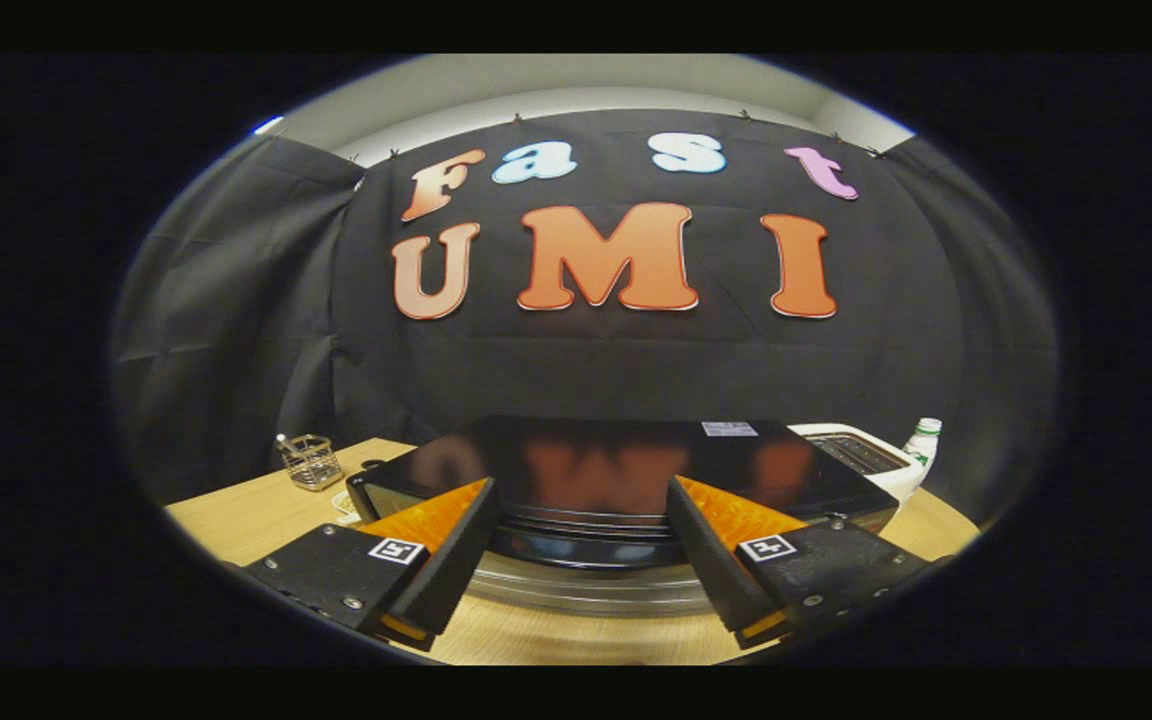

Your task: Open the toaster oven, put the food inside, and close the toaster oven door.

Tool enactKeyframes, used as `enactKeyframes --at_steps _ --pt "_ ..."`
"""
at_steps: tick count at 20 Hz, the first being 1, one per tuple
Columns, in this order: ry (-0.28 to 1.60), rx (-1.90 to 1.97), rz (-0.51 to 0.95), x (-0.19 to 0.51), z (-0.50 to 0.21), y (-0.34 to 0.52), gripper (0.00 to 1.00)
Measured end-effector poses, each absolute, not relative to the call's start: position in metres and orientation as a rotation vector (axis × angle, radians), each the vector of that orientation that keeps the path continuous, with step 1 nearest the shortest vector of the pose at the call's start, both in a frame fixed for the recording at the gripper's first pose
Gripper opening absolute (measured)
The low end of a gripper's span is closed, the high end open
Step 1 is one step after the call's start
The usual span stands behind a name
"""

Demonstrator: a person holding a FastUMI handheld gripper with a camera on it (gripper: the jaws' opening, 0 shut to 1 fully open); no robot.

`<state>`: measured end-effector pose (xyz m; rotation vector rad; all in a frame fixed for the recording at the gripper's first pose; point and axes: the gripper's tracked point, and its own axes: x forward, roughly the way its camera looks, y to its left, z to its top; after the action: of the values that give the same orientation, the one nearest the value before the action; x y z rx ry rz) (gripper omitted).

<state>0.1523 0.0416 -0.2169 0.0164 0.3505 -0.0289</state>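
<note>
Flanking the toaster oven (616, 470) on your wooden table (246, 510): a wire basket (312, 462) left, a white appliance (861, 455) and bottle (923, 440) right. Your gripper (581, 515) hangs released, fingers spread, the oven just ahead.

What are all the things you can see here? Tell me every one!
toaster oven: one, shiny black top with a silver handle bar at the front, just ahead of the fingers
wire basket: one, silver, on the table left of the toaster oven
white appliance: one, white with a dark top, behind the toaster oven on the right
bottle: one, white with a green cap, beside the white appliance
table: one, light wood
gripper: one, fingers open, holding nothing
</note>
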Motion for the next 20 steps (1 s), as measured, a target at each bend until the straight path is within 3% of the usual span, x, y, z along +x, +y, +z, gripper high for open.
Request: enactKeyframes --at_steps 8,20 --pt "0.325 0.044 0.025 0.115 -0.218 0.055 0.8" --pt "0.53 0.065 0.176 0.026 -0.256 0.078 0.79"
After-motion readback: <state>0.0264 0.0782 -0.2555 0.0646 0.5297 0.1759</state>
